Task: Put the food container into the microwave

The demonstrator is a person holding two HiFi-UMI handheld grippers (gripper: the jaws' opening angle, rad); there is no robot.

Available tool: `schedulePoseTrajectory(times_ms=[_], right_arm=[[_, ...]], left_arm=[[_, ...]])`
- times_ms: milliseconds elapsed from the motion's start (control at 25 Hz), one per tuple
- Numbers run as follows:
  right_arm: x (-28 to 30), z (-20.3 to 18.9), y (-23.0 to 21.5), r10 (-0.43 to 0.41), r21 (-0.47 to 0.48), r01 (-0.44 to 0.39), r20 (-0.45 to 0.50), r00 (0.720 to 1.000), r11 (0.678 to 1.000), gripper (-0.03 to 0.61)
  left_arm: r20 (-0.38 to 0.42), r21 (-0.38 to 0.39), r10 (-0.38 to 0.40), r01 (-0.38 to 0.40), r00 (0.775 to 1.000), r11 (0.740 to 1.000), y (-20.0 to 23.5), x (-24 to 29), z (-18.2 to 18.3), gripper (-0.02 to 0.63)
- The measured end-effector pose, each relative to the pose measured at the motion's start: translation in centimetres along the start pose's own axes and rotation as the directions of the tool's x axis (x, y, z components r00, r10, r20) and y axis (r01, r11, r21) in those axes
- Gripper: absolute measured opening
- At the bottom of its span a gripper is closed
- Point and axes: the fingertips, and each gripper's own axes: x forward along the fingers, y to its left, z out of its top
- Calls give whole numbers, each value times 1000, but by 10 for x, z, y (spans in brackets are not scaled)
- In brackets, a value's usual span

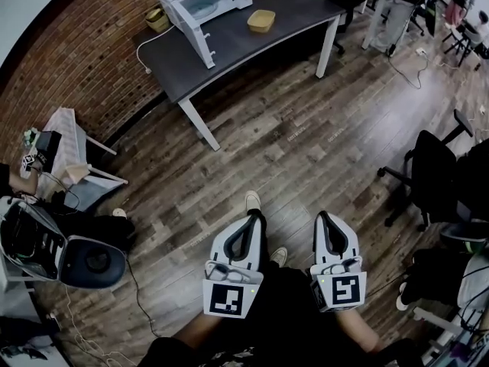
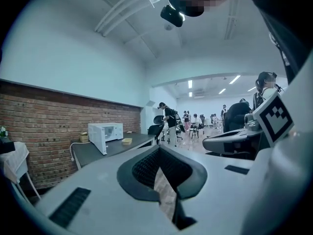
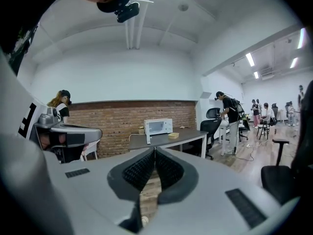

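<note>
The white microwave (image 1: 205, 4) stands on a dark table (image 1: 252, 44) across the room, its door swung open. A yellow food container (image 1: 260, 20) sits on the table to the right of it. Both grippers are far from the table, held low in front of the person over the wooden floor. My left gripper (image 1: 254, 217) and my right gripper (image 1: 324, 217) are side by side, both shut with nothing between the jaws. The left gripper view shows the microwave (image 2: 105, 133) and container (image 2: 127, 141) beyond its gripper (image 2: 159, 148). The right gripper view shows the microwave (image 3: 157, 127) and container (image 3: 173, 135) past its gripper (image 3: 155, 150).
A small yellowish basket (image 1: 158, 19) sits left of the microwave by the brick wall (image 1: 76, 60). Black office chairs (image 1: 435, 178) stand at the right. A white folding stand (image 1: 76, 163) and a dark bag (image 1: 88, 258) lie at the left. Several people (image 3: 227, 116) are farther back.
</note>
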Motion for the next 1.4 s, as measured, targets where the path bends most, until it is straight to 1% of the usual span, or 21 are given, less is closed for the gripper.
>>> schedulePoseTrajectory(times_ms=[160, 320, 480, 600, 680, 800, 920, 1080, 1240, 1400], right_arm=[[14, 2, -3, 6, -7, -7, -11, 1000, 1000, 64], [32, 2, -5, 19, -13, -19, -30, 999, 1000, 64], [54, 6, -7, 34, -4, -35, -34, 999, 999, 64], [71, 9, -7, 49, -16, -50, -38, 998, 999, 64], [85, 13, -8, 54, -18, -55, -38, 998, 998, 64], [105, 16, -9, 63, -21, -64, -40, 997, 998, 64], [121, 15, -15, 55, -20, -56, -52, 997, 998, 64], [153, 19, -19, 54, -10, -55, -53, 997, 998, 64], [185, 20, -25, 53, 2, -53, -57, 997, 999, 64], [224, 24, -30, 50, 10, -49, -63, 997, 999, 64]], left_arm=[[12, -23, 21, -21, 1000, 1000, 12, 14, 4, 0], [20, 1, 20, -20, 1000, 1000, 23, 30, 8, -1], [5, -16, 36, -35, 999, 999, 34, 42, 4, -2], [1, -7, 47, -47, 999, 999, 46, 54, 6, -1], [0, 11, 43, -43, 999, 999, 54, 64, 6, -2], [-3, 3, 43, -43, 999, 999, 66, 81, 5, 0], [-8, 42, 20, -19, 1000, 999, 72, 96, 7, 0], [-19, 15, 24, -23, 1000, 1000, 92, 119, 6, -2], [-22, 45, 13, -12, 1000, 999, 114, 150, 14, -1], [-32, 98, -1, 4, 999, 995, 139, 178, 20, -1]])
